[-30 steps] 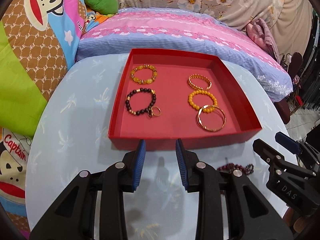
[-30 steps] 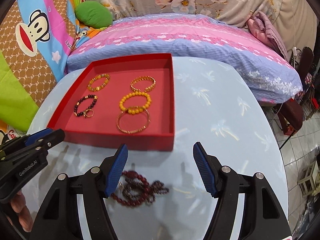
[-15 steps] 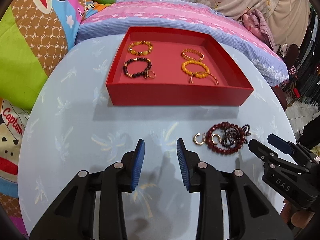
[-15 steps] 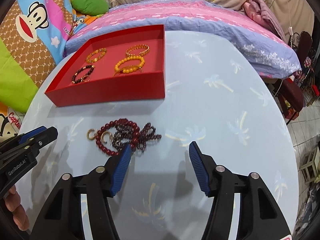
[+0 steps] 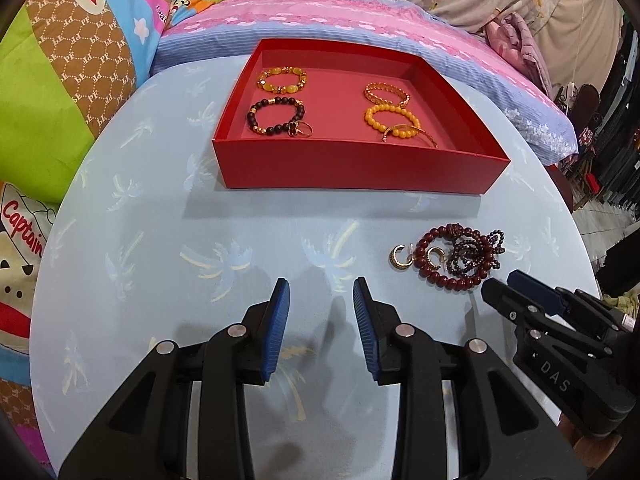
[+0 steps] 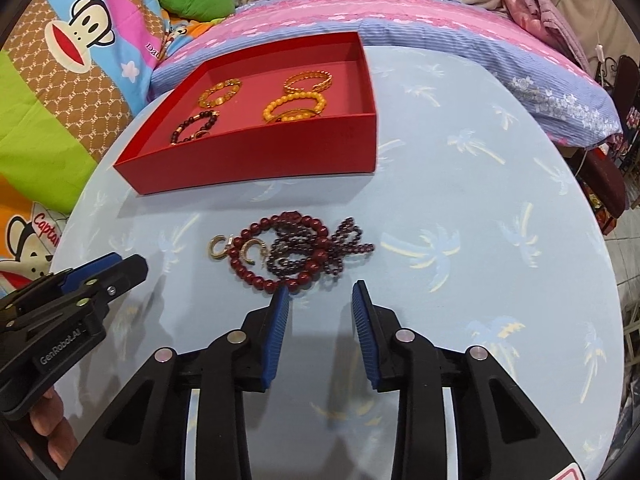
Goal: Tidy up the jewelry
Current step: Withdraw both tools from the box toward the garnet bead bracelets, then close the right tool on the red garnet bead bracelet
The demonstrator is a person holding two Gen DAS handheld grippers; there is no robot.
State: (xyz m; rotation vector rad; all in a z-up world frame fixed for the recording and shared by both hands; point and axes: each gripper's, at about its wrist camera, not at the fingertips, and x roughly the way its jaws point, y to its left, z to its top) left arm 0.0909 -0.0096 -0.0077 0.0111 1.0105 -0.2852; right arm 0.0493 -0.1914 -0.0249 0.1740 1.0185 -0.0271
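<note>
A red tray (image 5: 352,168) (image 6: 260,160) on the round blue table holds several bracelets, among them a dark beaded one (image 5: 276,116) and a yellow beaded one (image 5: 392,120). In front of it lies a loose pile: a dark red bead bracelet (image 5: 448,276) (image 6: 256,280), a purple bead strand (image 6: 348,244) and two gold earrings (image 5: 400,258) (image 6: 218,248). My left gripper (image 5: 321,282) (image 6: 126,262) hangs open over bare cloth, left of the pile. My right gripper (image 6: 320,288) (image 5: 502,283) is closing with nothing between its fingers; its left fingertip is at the pile's near edge.
The table (image 6: 460,208) wears a pale blue palm-print cloth. Behind it lie a pink and blue striped cushion (image 5: 320,12) and bright cartoon bedding (image 5: 60,92). A dark chair (image 6: 608,184) stands past the table's right edge. A person's fingers (image 6: 48,424) hold the left gripper.
Both grippers have drawn back from the tray and sunk toward the table, bringing the bead pile into full view. The right gripper's jaws have narrowed a lot; the left's gap is unchanged.
</note>
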